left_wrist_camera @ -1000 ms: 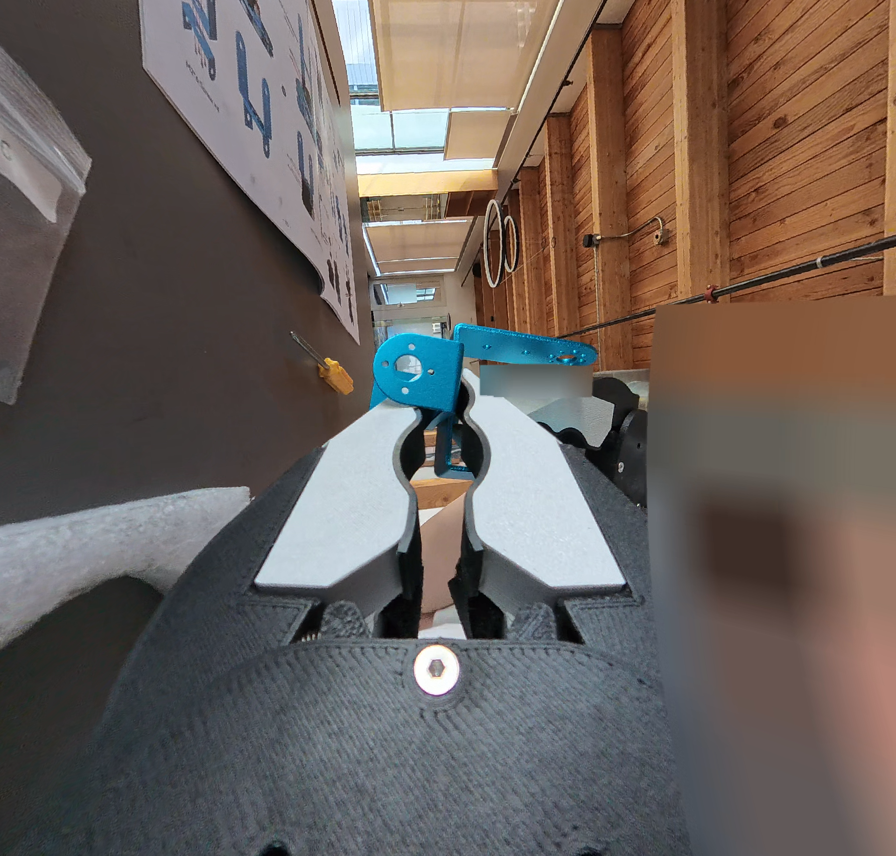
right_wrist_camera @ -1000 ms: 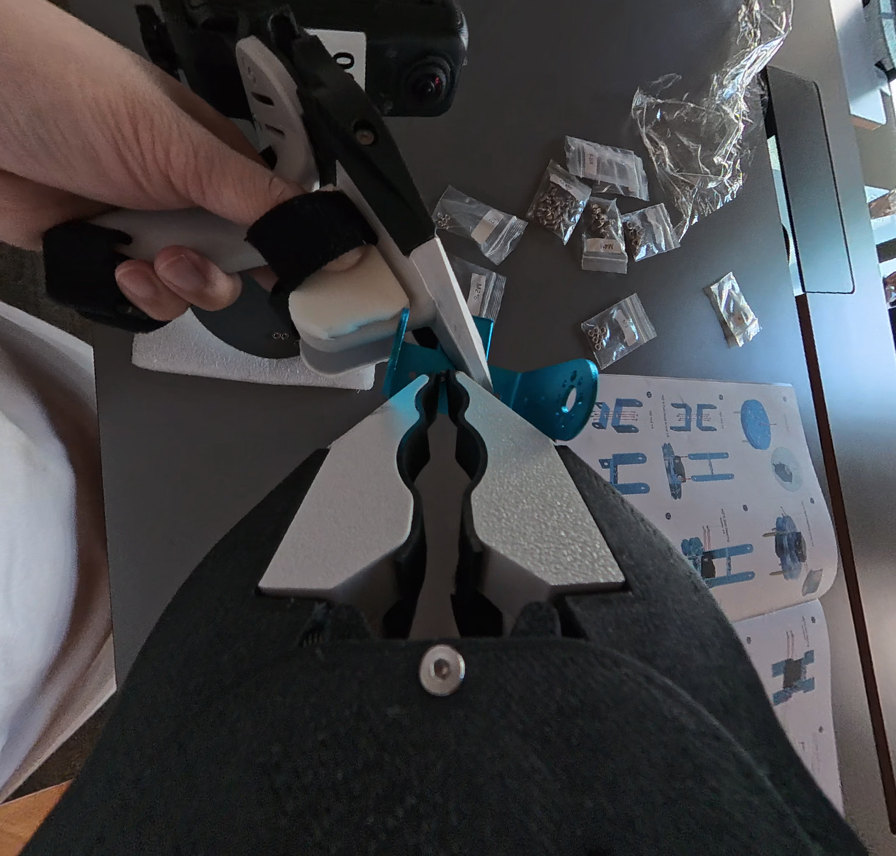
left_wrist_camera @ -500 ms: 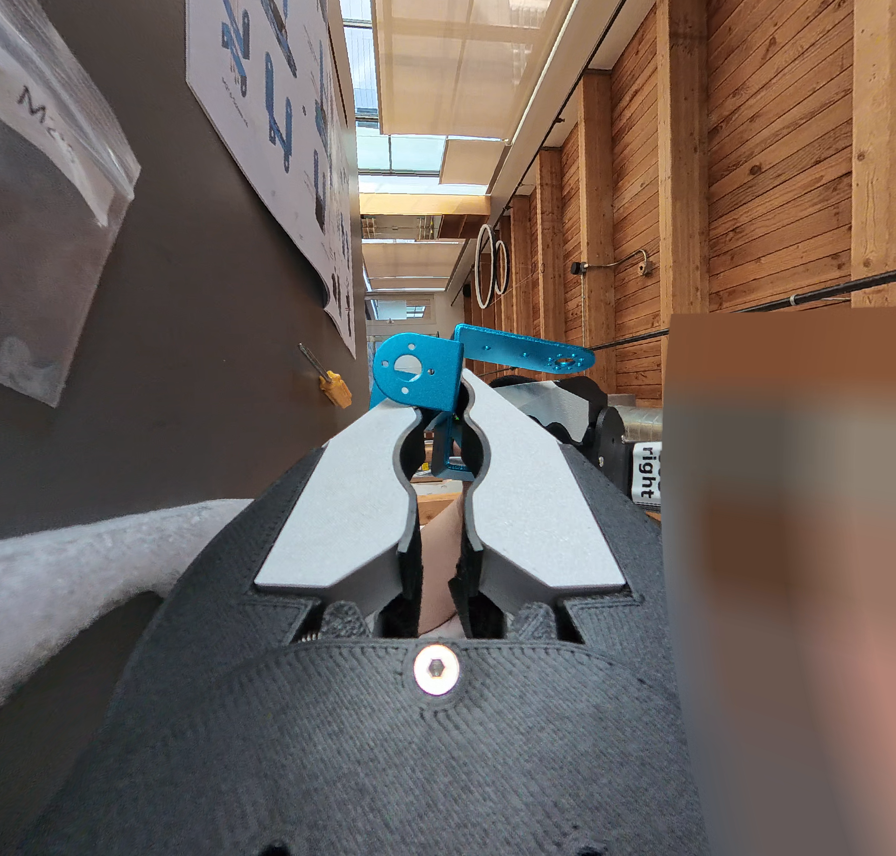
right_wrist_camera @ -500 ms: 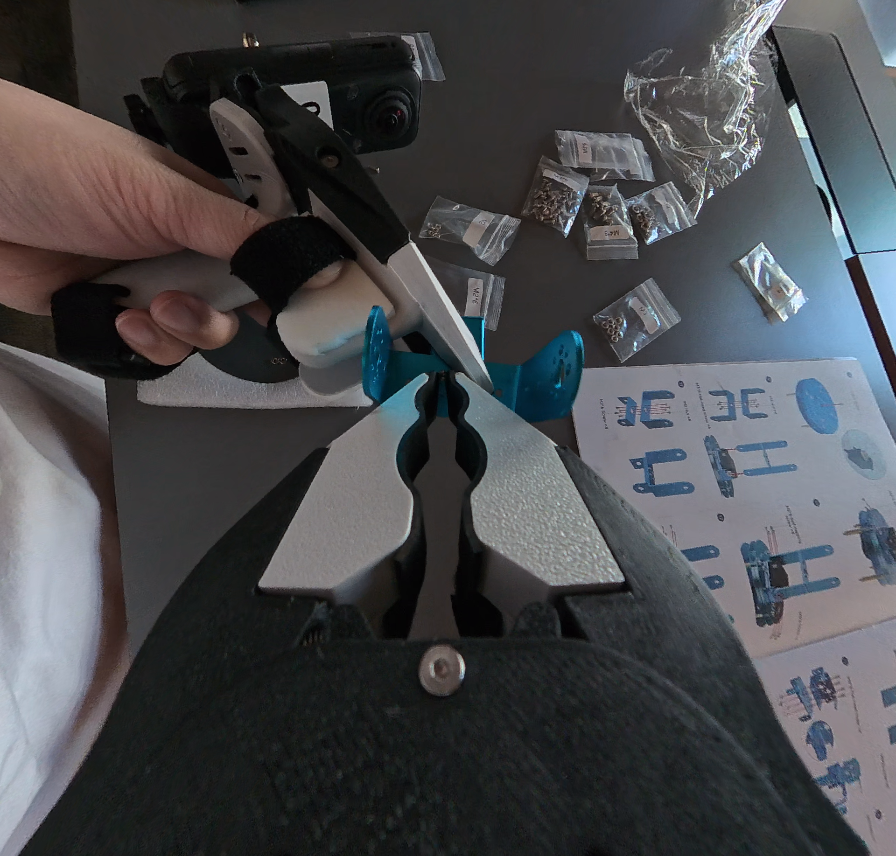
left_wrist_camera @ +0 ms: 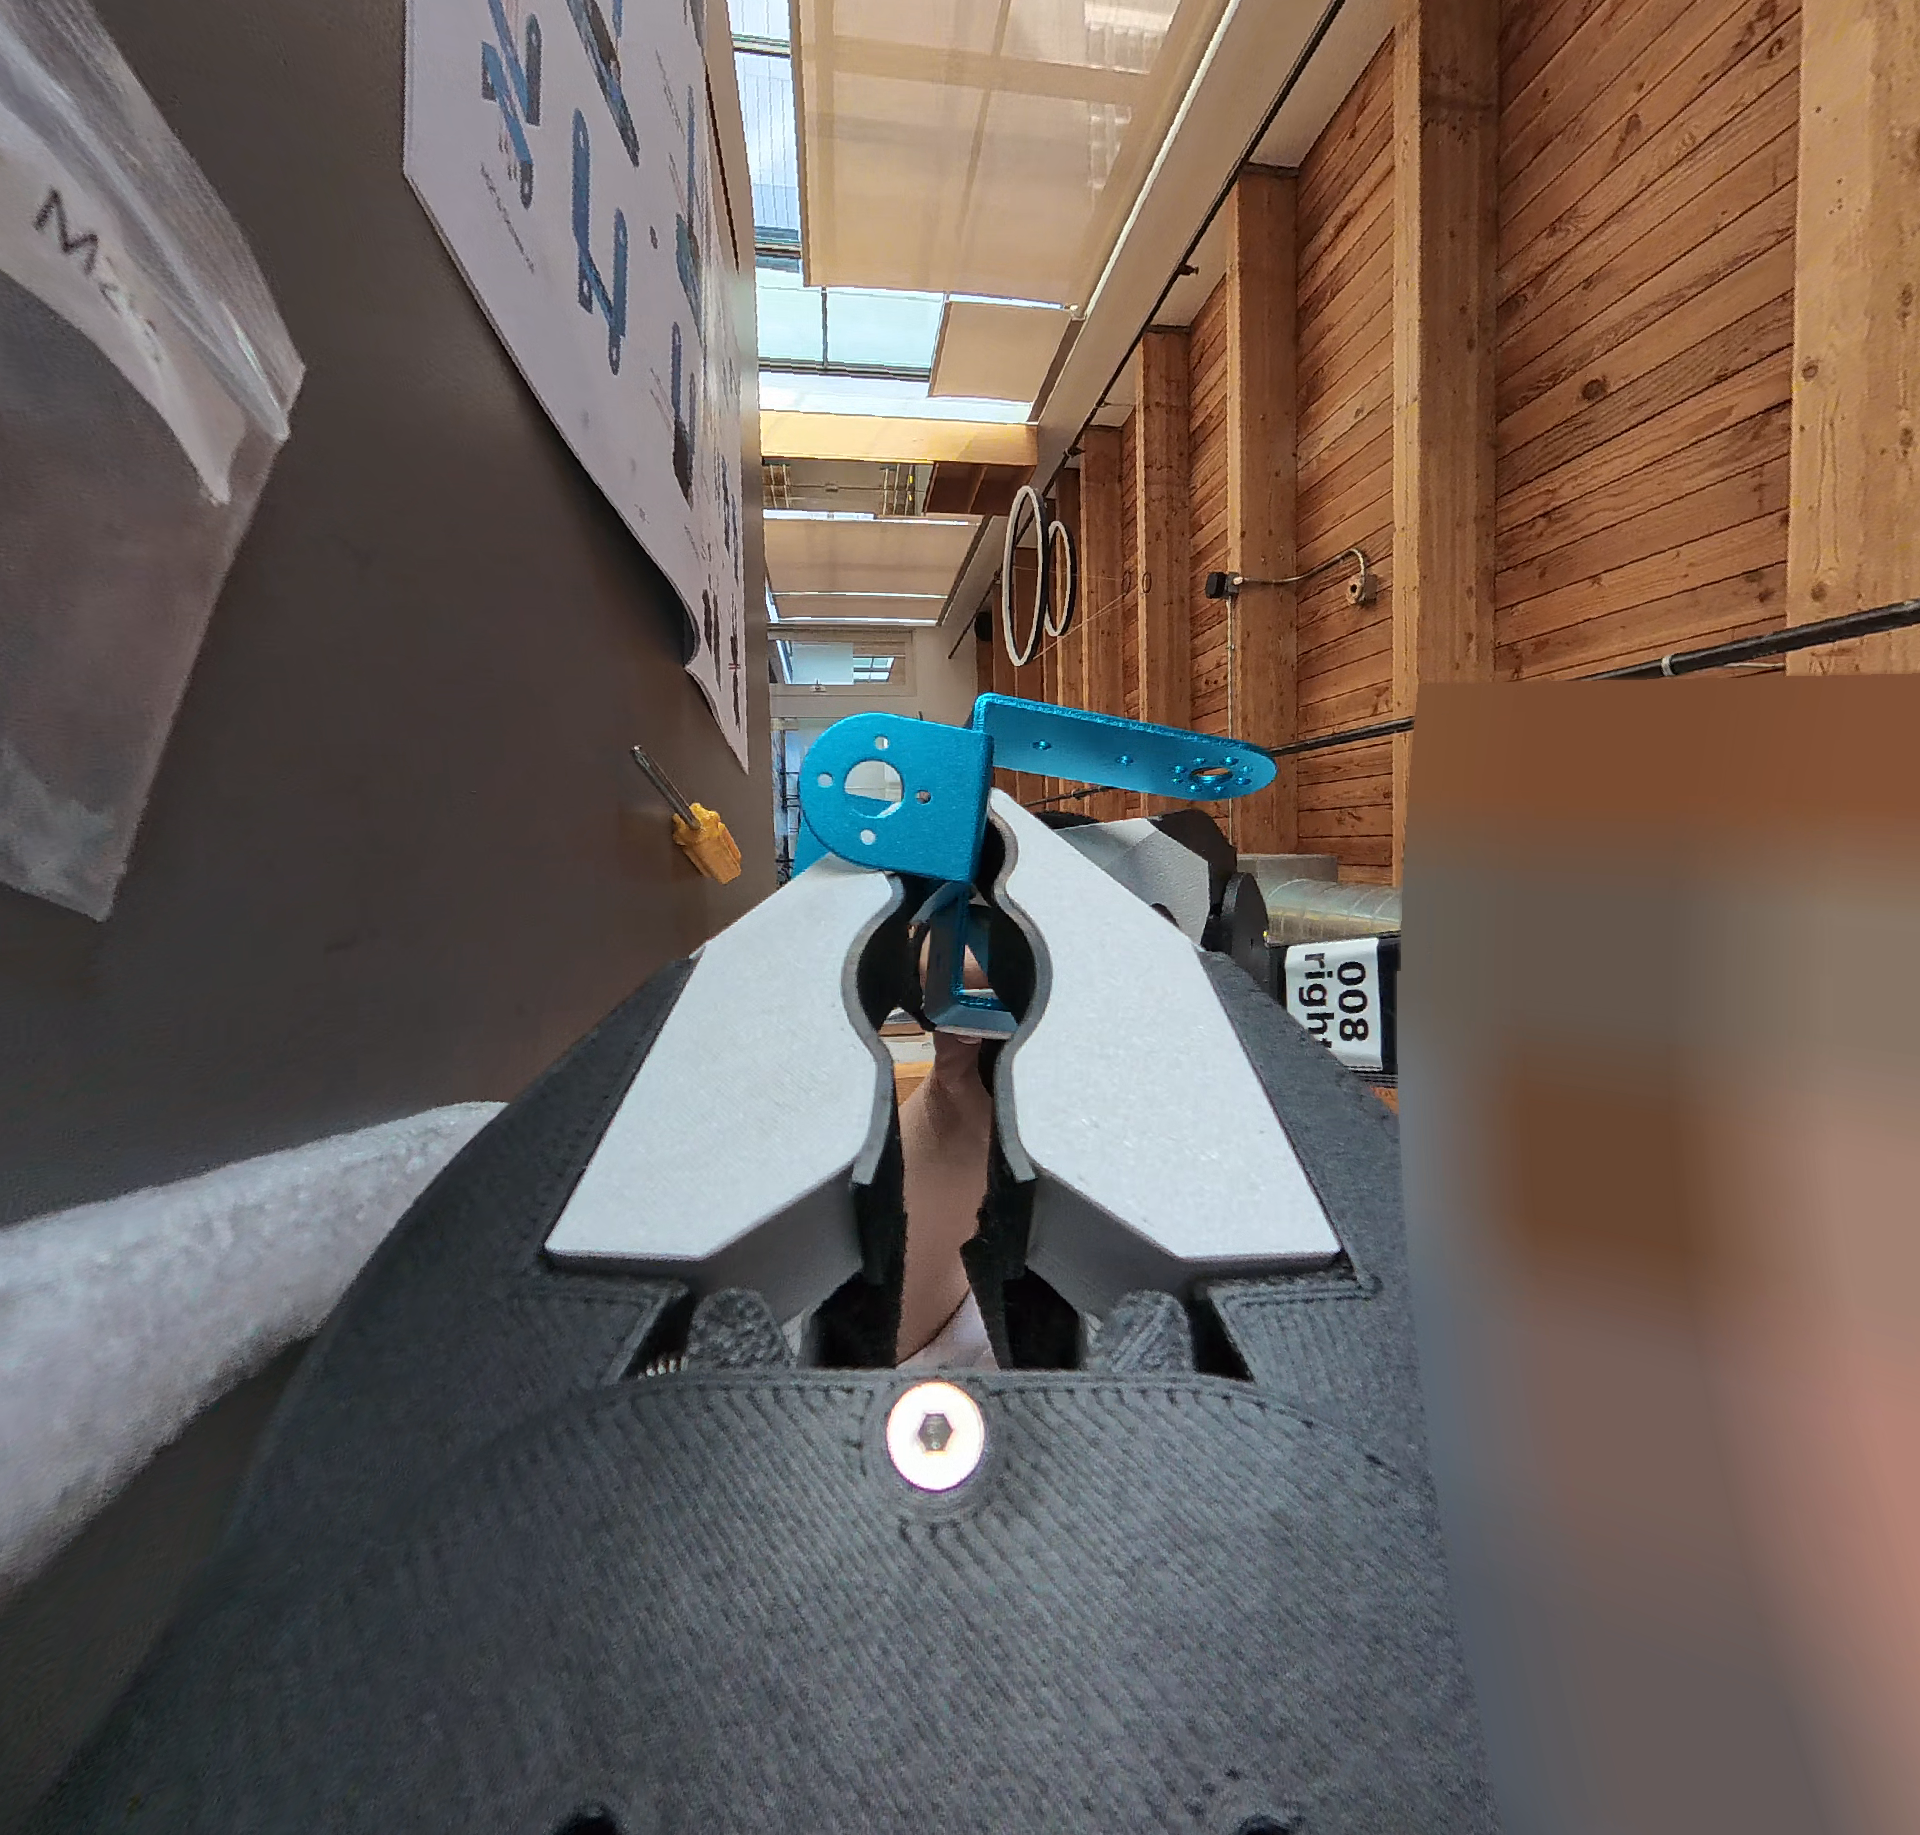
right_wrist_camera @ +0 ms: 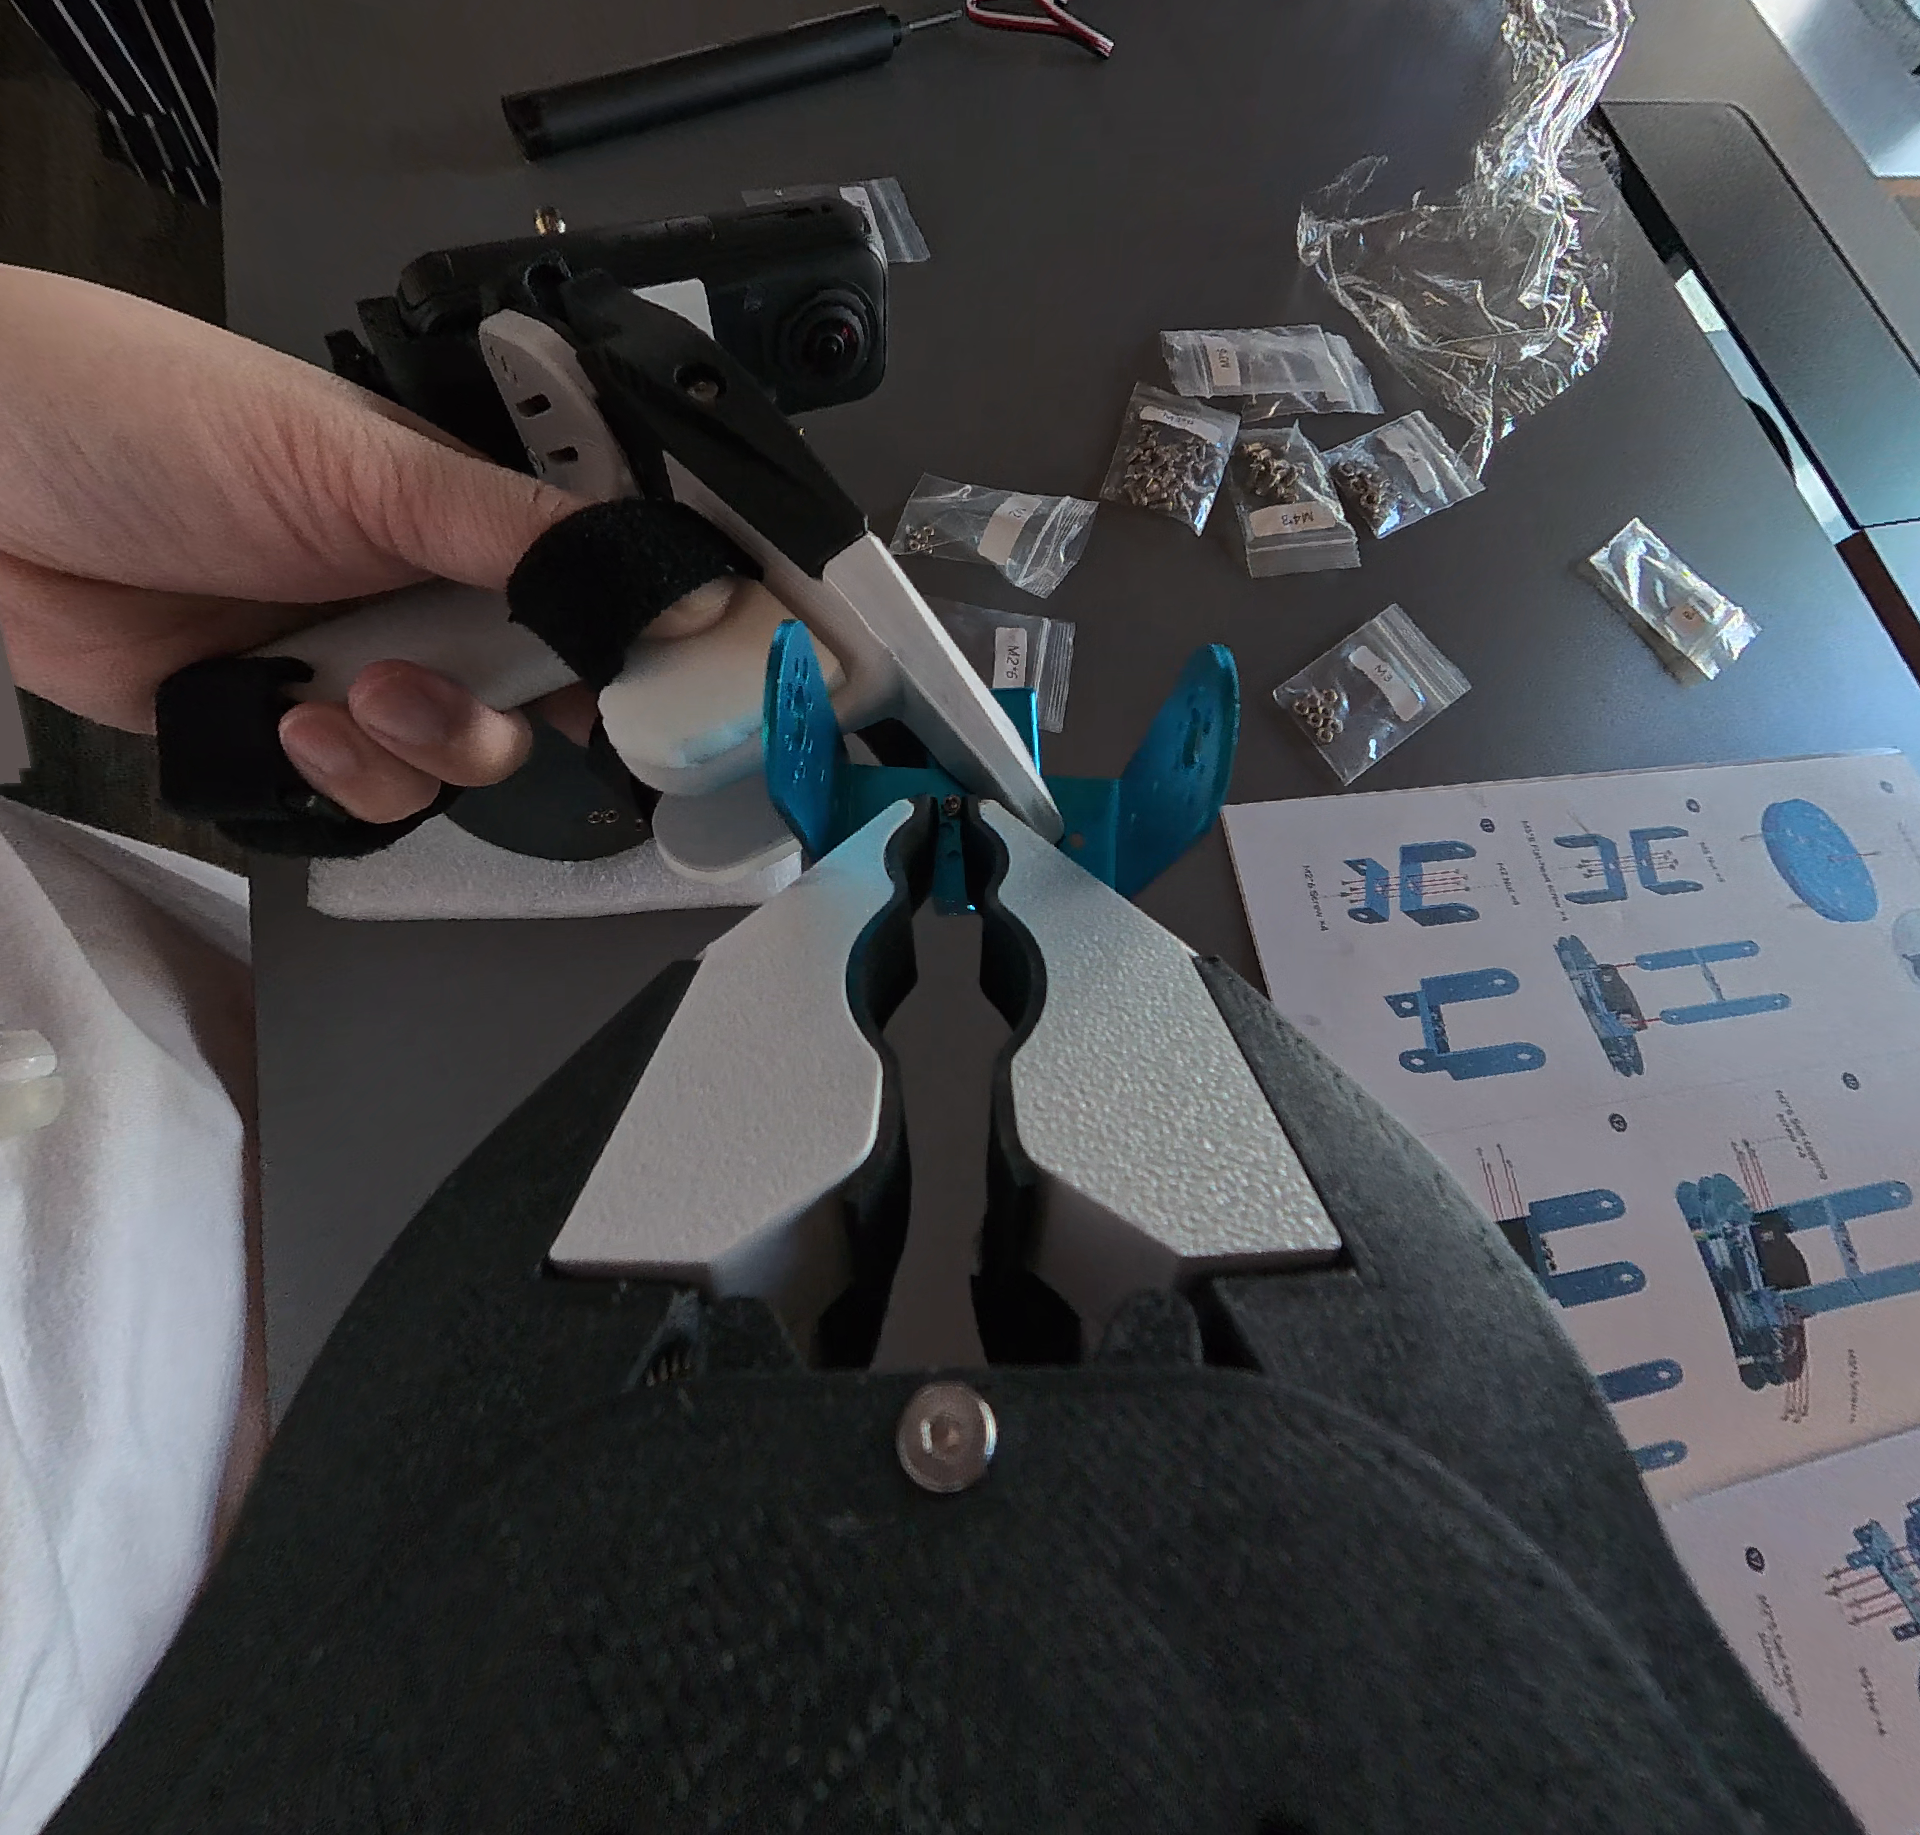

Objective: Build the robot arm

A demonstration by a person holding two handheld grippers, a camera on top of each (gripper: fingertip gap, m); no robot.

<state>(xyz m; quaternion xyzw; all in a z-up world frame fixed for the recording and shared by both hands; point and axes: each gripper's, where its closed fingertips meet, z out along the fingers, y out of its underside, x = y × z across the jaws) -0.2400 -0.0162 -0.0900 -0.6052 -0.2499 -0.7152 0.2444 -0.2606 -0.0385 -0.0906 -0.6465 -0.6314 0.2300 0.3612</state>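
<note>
A blue metal bracket (right_wrist_camera: 1184,746) with round-ended, holed flaps is held just above the dark table (right_wrist_camera: 1195,175) between both grippers. My right gripper (right_wrist_camera: 951,814) is shut on a thin edge of the bracket. My left gripper (left_wrist_camera: 982,829) is shut on the bracket (left_wrist_camera: 894,809) from the other side, and one long blue arm (left_wrist_camera: 1122,757) sticks out to the right. In the right wrist view a hand (right_wrist_camera: 208,497) holds the left gripper, and its grey finger (right_wrist_camera: 914,663) crosses the bracket. The right gripper's body (left_wrist_camera: 1226,902) shows behind the bracket in the left wrist view.
Several small bags of screws (right_wrist_camera: 1288,497) lie beyond the bracket. A printed instruction sheet (right_wrist_camera: 1621,1058) is at right, crumpled clear plastic (right_wrist_camera: 1475,185) at far right, a black cylinder tool (right_wrist_camera: 707,81) at the back, and white foam (right_wrist_camera: 540,881) at left. A yellow-handled screwdriver (left_wrist_camera: 701,840) lies on the table. Only a small space, under 4 cm, lies between the two pairs of fingers.
Both grippers stayed shut on the bracket. The right wrist view pulled back and tilted, so both flaps and more of the table show. The left wrist view moved closer to the table and the plastic bag.
</note>
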